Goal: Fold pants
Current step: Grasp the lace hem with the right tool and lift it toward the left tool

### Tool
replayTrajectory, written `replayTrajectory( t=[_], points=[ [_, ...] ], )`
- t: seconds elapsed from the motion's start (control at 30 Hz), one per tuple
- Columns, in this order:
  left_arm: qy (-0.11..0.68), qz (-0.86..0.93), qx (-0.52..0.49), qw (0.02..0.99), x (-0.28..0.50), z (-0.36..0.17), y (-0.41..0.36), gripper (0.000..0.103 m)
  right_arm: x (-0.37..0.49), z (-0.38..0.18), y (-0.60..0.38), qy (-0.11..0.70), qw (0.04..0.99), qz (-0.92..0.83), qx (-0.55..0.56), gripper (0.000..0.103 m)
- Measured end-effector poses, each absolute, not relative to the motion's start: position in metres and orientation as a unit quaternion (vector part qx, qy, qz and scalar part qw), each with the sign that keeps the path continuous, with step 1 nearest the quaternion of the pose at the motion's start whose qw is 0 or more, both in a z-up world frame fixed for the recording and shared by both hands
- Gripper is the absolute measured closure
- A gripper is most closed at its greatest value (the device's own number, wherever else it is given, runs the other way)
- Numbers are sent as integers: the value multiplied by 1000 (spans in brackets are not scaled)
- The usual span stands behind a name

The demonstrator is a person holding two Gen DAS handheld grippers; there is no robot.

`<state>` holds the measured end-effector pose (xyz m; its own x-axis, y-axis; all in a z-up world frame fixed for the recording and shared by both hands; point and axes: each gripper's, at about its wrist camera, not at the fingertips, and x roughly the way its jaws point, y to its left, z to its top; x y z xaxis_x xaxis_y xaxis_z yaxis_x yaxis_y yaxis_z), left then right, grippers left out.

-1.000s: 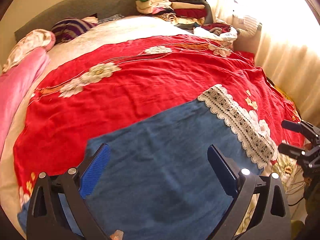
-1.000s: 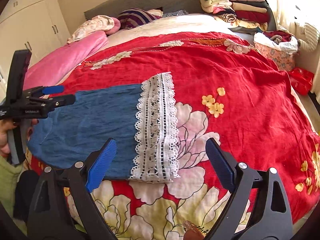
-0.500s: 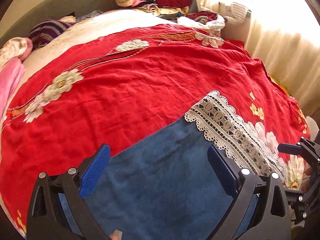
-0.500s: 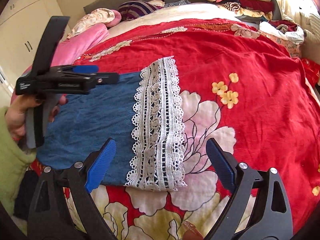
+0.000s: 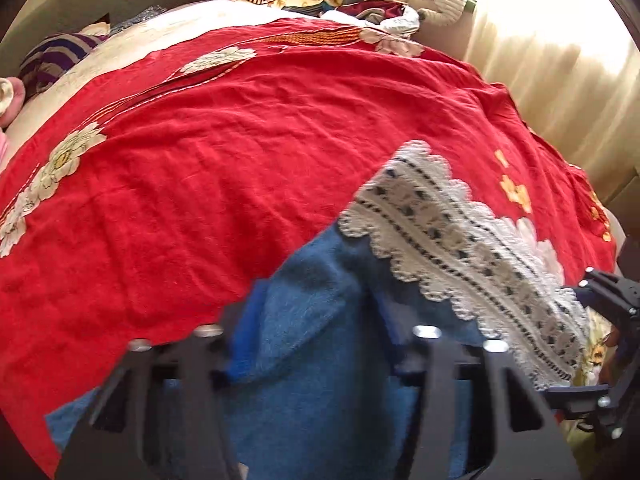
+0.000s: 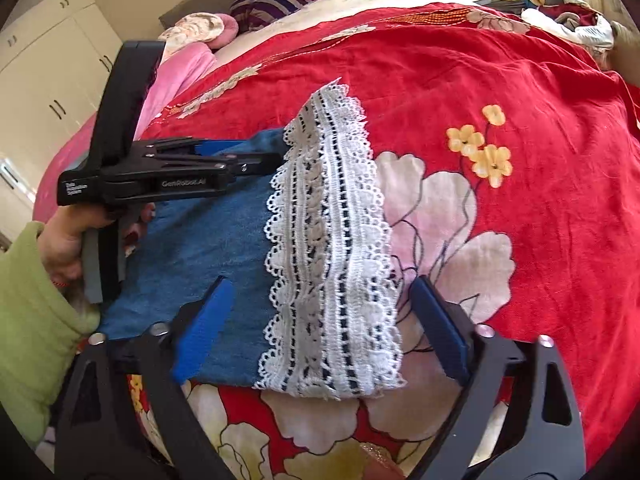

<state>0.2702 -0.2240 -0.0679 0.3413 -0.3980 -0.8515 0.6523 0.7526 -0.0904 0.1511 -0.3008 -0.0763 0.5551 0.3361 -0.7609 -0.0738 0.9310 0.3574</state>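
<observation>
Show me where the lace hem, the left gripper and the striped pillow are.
lace hem (image 6: 332, 248), right wrist view, middle of the white lace band.
left gripper (image 6: 276, 162), right wrist view, fingertips at the denim.
striped pillow (image 6: 266, 7), right wrist view, its striped top.

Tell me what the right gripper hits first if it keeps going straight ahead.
Most likely the white lace hem of the pants: it lies directly between the right gripper's open fingers, just ahead. Beyond it is only the red bedspread. Depth is hard to judge.

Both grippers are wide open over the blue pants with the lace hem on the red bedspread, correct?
Not quite. Only the right gripper is open, straddling the lace hem. The right wrist view shows the left gripper closed on the blue pants.
</observation>
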Motion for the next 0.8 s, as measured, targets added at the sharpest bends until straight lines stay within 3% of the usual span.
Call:
replayTrajectory(
  t=[0.07, 0.13, 0.17, 0.27, 0.63, 0.7, 0.8],
  points=[
    [470, -323, 138, 809, 266, -68, -227, 76, 152, -77, -295, 458, 869, 126, 136, 64],
    [465, -322, 141, 813, 263, -67, -227, 82, 152, -77, -292, 456, 869, 133, 140, 84],
    [464, -323, 136, 814, 262, -66, -224, 86, 151, -74, -292, 453, 870, 134, 141, 87],
    [457, -334, 97, 818, 262, -59, -210, 93, 146, -61, -285, 434, 879, 146, 133, 89],
    [404, -318, -1, 858, 241, -12, -119, 93, 138, -10, -189, 383, 888, 252, 44, 89],
    [410, -288, -7, 865, 240, -17, -94, 90, 140, -12, -170, 387, 883, 265, 28, 89],
    [427, -241, -39, 870, 239, -26, -53, 73, 147, -23, -137, 406, 871, 279, 3, 89]
  ],
)
